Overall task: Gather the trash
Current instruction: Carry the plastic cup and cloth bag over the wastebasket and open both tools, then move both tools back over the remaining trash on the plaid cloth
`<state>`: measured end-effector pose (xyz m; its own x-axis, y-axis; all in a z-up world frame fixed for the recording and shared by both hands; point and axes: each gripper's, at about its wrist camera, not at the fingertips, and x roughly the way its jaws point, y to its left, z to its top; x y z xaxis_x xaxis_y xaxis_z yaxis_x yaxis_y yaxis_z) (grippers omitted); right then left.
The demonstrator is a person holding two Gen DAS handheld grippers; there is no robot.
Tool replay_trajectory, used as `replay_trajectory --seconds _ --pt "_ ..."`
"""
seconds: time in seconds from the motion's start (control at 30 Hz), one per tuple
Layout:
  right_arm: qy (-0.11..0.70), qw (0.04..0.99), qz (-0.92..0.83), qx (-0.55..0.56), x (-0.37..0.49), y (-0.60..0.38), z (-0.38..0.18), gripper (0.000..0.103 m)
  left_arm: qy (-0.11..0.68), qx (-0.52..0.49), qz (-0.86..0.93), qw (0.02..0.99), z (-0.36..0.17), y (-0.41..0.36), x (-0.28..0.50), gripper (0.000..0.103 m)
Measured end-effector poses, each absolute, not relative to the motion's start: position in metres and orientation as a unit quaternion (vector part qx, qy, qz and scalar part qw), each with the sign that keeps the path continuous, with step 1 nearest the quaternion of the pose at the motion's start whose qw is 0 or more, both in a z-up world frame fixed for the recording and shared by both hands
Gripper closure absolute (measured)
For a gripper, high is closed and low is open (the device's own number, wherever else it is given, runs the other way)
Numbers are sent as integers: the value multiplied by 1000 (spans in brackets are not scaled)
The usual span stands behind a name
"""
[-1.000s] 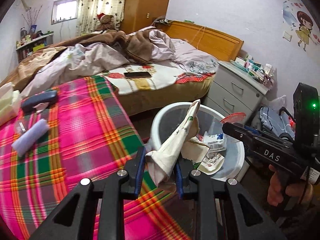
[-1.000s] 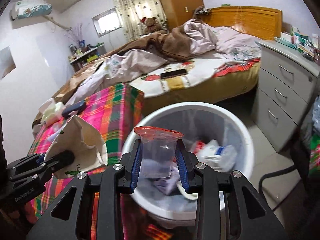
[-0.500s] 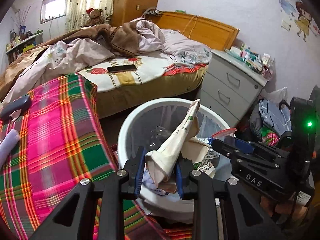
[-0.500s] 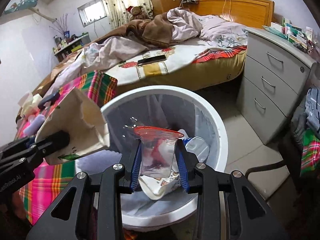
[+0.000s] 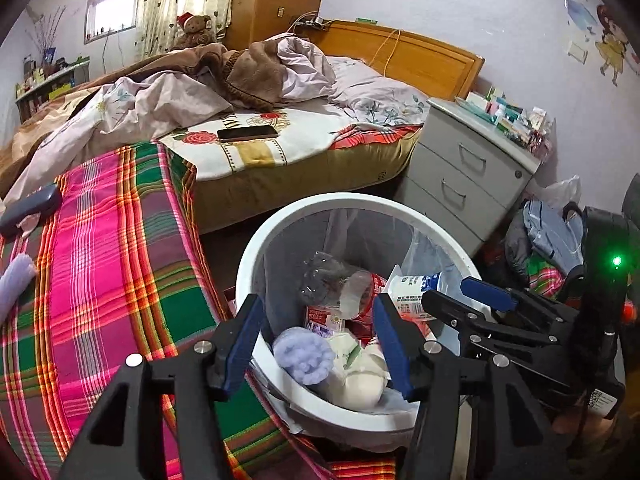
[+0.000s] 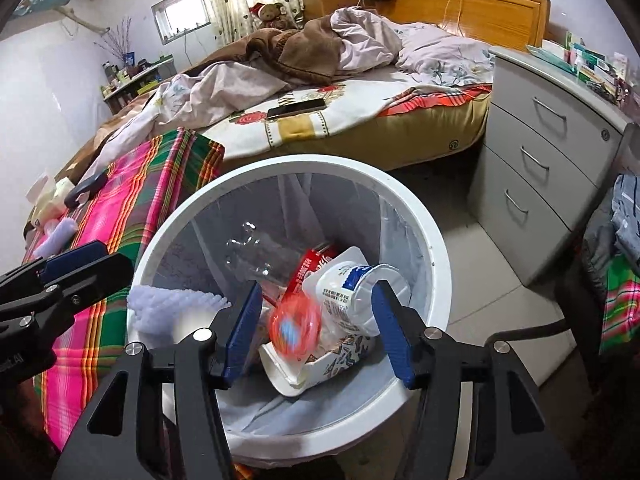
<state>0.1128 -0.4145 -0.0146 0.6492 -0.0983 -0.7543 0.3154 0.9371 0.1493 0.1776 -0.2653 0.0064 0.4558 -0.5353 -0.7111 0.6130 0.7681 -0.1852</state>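
Both grippers hang over the white lined bin (image 5: 340, 200) (image 6: 320, 164). My left gripper (image 5: 316, 344) has its jaws opening with nothing between the pads. Below it, the cream paper bag (image 5: 360, 376) lies in the bin beside a lilac fluffy lump (image 5: 304, 356). My right gripper (image 6: 318, 332) is also opening. The clear cup with the red rim (image 6: 296, 324) is a blur below its fingers, loose and falling onto the trash. A clear bottle (image 6: 256, 256) and a white yoghurt tub (image 6: 356, 292) lie in the bin. Each gripper shows in the other's view: right gripper (image 5: 480, 300), left gripper (image 6: 80, 268).
A table under a pink and green plaid cloth (image 5: 108, 280) stands left of the bin, with a lilac roll (image 5: 16, 280) and a dark case (image 5: 32, 208) on it. Behind are a bed with a phone (image 5: 248, 133) and a grey drawer unit (image 5: 464, 176). Bags lie at right.
Both grippers came over the bin and opened. The paper bag left the left gripper and lies in the bin. The red-rimmed cup dropped out of the right gripper.
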Motion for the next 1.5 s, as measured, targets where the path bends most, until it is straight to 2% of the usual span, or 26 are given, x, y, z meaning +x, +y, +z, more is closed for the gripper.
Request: replay_trajectory --seconds 0.63,1.5 --pt "370 916 -85 125 112 -378 7 44 366 34 -298 881 27 -202 164 43" --pt "374 923 29 84 159 -255 14 44 350 -33 -150 924 27 -22 180 40"
